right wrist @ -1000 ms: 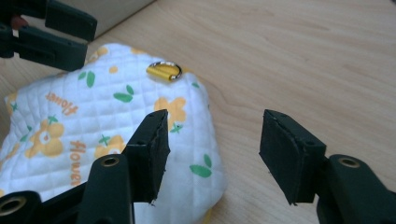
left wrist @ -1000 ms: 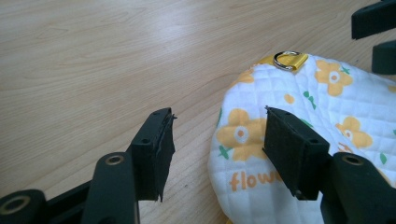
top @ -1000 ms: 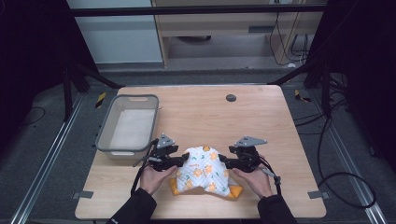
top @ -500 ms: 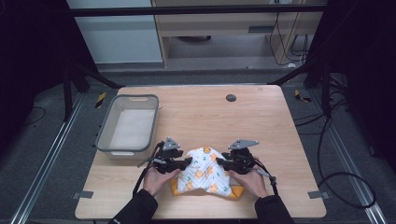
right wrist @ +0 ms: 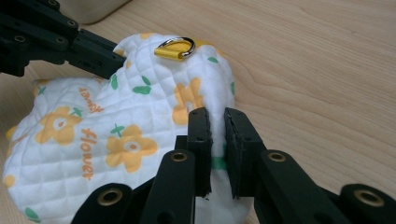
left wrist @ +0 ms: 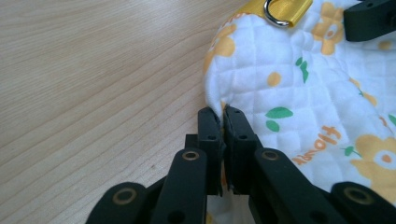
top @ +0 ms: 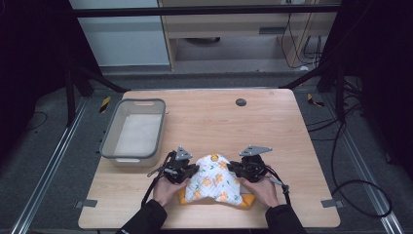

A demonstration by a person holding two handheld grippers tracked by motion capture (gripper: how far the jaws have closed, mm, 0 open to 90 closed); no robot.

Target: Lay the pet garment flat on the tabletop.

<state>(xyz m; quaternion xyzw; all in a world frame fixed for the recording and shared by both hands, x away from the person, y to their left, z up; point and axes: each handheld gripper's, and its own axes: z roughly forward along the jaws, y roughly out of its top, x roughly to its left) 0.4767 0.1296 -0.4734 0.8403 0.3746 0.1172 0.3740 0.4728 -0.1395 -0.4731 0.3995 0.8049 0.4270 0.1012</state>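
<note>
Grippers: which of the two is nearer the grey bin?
The left gripper. It pinches the floral cloth's left edge, close beside the bin; the right gripper pinches the cloth's far edge, with the cloth between it and the bin.

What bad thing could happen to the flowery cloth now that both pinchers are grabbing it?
Both grips look thin. The left gripper pinches only the very edge of the quilted cloth, so that edge might slip out when lifted. The right gripper has just closed on a small fold, which may also pull free. The metal ring on its yellow tab could swing and snag.
</note>
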